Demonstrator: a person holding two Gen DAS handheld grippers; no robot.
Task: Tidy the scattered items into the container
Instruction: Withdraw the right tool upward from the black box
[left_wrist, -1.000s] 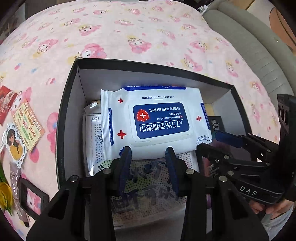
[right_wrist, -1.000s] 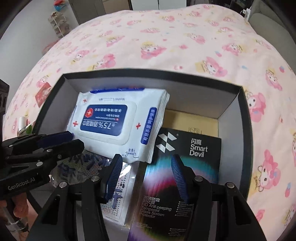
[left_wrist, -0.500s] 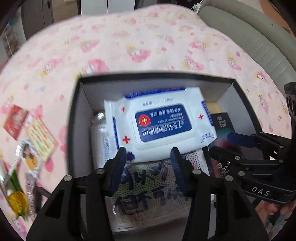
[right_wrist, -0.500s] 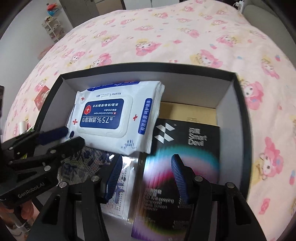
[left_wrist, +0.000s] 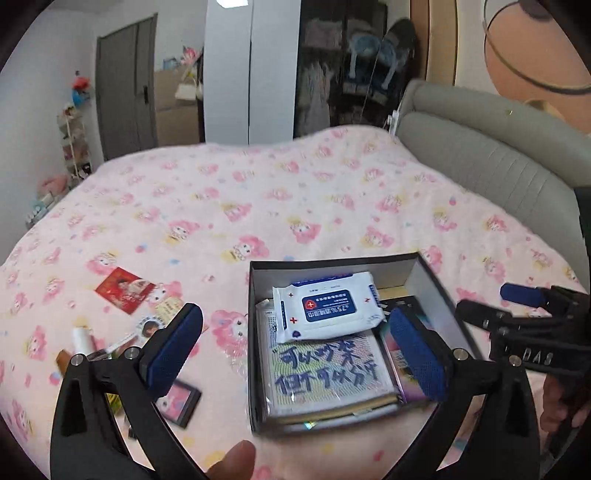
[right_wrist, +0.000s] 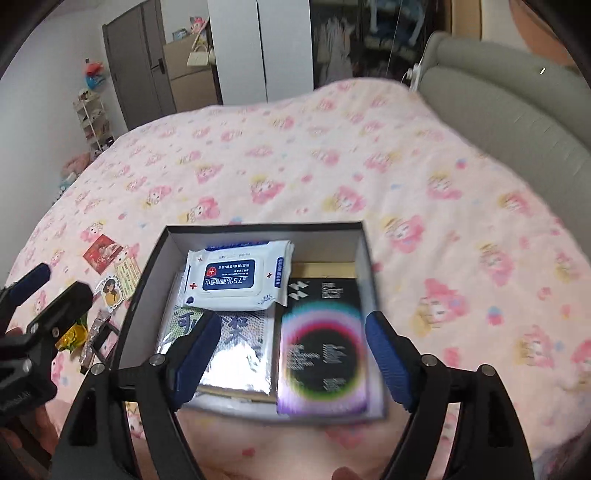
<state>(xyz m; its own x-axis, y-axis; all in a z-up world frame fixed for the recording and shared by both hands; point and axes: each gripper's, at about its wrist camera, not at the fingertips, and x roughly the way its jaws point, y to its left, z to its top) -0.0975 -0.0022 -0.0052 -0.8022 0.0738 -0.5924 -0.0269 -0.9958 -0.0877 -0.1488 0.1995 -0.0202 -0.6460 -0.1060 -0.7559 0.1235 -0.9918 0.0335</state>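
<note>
Box (left_wrist: 255, 332) was seen on bed at 6 o'clock, wipes pack (left_wrist: 327, 308) lying inside. Left gripper (left_wrist: 295, 350) and right gripper (right_wrist: 288, 354), jaws just opened wide, nothing held. Risk judged: small scattered items (left_wrist: 122, 291) at 9 o'clock could be missed or slip from grasp; soft bedding gives under pressure.

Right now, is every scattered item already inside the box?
No, a red packet, cards and a small framed picture lie on the bedspread left of the box.
</note>
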